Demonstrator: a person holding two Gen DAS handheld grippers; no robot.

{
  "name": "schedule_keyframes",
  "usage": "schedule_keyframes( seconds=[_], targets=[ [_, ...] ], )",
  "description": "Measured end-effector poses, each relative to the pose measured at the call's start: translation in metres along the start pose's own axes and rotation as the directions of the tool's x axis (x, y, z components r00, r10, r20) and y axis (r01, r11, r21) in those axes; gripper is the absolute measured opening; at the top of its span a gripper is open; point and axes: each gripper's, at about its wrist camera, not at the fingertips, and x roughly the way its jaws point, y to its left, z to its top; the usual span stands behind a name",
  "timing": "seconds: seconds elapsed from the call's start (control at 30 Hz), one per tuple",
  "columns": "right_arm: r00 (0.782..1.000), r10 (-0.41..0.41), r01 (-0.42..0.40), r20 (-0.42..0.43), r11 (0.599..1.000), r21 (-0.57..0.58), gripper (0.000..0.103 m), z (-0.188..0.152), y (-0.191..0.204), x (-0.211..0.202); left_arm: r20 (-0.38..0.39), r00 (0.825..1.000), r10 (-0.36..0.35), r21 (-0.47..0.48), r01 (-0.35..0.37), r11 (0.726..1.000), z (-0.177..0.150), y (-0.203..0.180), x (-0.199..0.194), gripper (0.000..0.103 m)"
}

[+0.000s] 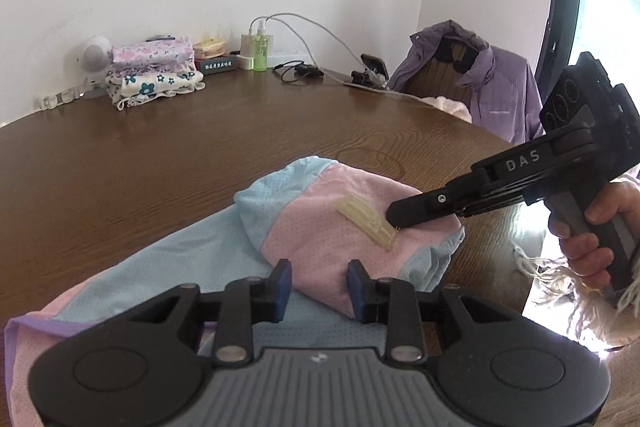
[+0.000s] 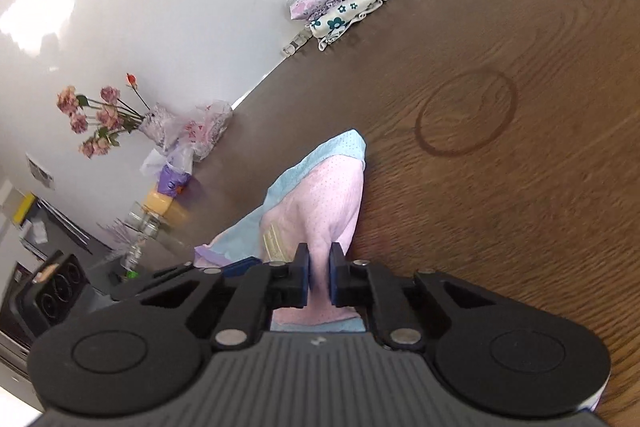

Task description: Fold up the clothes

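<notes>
A pink and light-blue mesh garment [image 1: 320,227] lies on the brown wooden table [image 1: 160,155], its far part folded over into a mound. My left gripper [image 1: 318,287] is open just above the near edge of that mound, holding nothing. My right gripper [image 2: 319,277] is shut on a pinched fold of the pink fabric [image 2: 320,211]. In the left wrist view the right gripper [image 1: 394,221] comes in from the right, its tip on the garment beside a yellowish ribbed strip [image 1: 368,221].
A stack of folded floral clothes [image 1: 154,73] sits at the table's far left by a white fan [image 1: 94,57]. Bottles, chargers and cables [image 1: 260,51] line the far edge. A purple jacket [image 1: 480,83] hangs on a chair at right. A flower vase [image 2: 156,123] stands further left.
</notes>
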Motion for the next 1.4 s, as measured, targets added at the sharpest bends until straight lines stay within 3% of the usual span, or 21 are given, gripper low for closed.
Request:
schedule_keyframes(
  seconds=[0.1,0.17,0.2,0.27,0.33,0.37,0.4,0.43,0.5,0.6,0.8,0.9,0.97,1.03,1.17,1.27,1.4],
  targets=[
    [0.985,-0.164,0.170,0.047,0.958,-0.230,0.008,0.018,0.018,-0.021,0.009,1.000,-0.006,0.022,0.006,1.000,0.000,-0.006,-0.005,0.029],
    [0.959,-0.268,0.282,0.094,0.863,-0.419,0.008,0.024,0.038,-0.032,-0.005,1.000,0.007,0.043,-0.007,0.999,-0.001,-0.009,-0.004,0.029],
    [0.937,-0.327,0.340,0.122,0.774,-0.533,0.008,0.023,0.051,-0.031,-0.009,1.000,0.010,0.050,-0.010,0.999,-0.001,-0.010,-0.003,0.030],
    [0.877,-0.435,0.428,0.203,0.518,-0.741,0.008,0.011,0.080,-0.024,-0.022,1.000,0.007,0.058,-0.006,0.998,-0.001,-0.012,0.001,0.030],
    [0.833,-0.486,0.441,0.265,0.293,-0.849,0.008,-0.007,0.098,-0.009,-0.040,0.999,0.000,0.065,0.003,0.998,-0.002,-0.015,0.007,0.030],
    [0.818,-0.500,0.428,0.284,0.200,-0.882,0.008,-0.015,0.107,0.000,-0.050,0.999,-0.006,0.066,0.009,0.998,-0.003,-0.016,0.010,0.030],
    [0.818,-0.502,0.404,0.279,0.156,-0.902,0.008,-0.022,0.112,0.008,-0.059,0.998,-0.013,0.065,0.016,0.998,-0.005,-0.017,0.012,0.030],
    [0.825,-0.500,0.380,0.265,0.142,-0.914,0.008,-0.028,0.116,0.015,-0.063,0.998,-0.017,0.067,0.022,0.998,-0.006,-0.018,0.014,0.031],
    [0.840,-0.490,0.342,0.233,0.145,-0.928,0.009,-0.038,0.122,0.027,-0.064,0.998,-0.027,0.073,0.031,0.997,-0.008,-0.020,0.013,0.035],
    [0.857,-0.472,0.330,0.204,0.200,-0.923,0.010,-0.046,0.125,0.039,-0.070,0.997,-0.044,0.069,0.049,0.996,-0.009,-0.019,0.010,0.035],
    [0.887,-0.427,0.350,0.174,0.377,-0.858,0.012,-0.048,0.118,0.044,-0.059,0.996,-0.069,0.014,0.070,0.997,-0.011,-0.008,0.007,0.035],
    [0.899,-0.404,0.352,0.167,0.443,-0.825,0.017,-0.048,0.114,0.044,-0.055,0.996,-0.068,0.023,0.070,0.997,-0.012,-0.009,0.007,0.035],
    [0.912,-0.381,0.340,0.154,0.488,-0.804,0.027,-0.049,0.114,0.041,-0.058,0.996,-0.062,0.026,0.064,0.998,-0.012,-0.011,0.006,0.036],
    [0.928,-0.344,0.323,0.144,0.550,-0.770,0.035,-0.045,0.112,0.032,-0.066,0.996,-0.062,0.015,0.063,0.998,-0.011,-0.010,0.004,0.036],
    [0.946,-0.259,0.324,0.197,0.686,-0.652,0.035,-0.029,0.104,-0.006,-0.043,0.998,-0.050,-0.007,0.049,0.999,-0.004,-0.006,-0.002,0.036],
    [0.930,-0.281,0.368,0.238,0.711,-0.600,0.034,-0.021,0.091,-0.020,0.016,0.998,-0.061,-0.025,0.062,0.998,0.012,-0.003,-0.006,0.036],
    [0.940,-0.302,0.338,0.160,0.748,-0.571,0.032,-0.022,0.068,-0.010,0.062,0.994,-0.091,-0.013,0.092,0.996,0.041,-0.006,0.009,0.035]
  ],
)
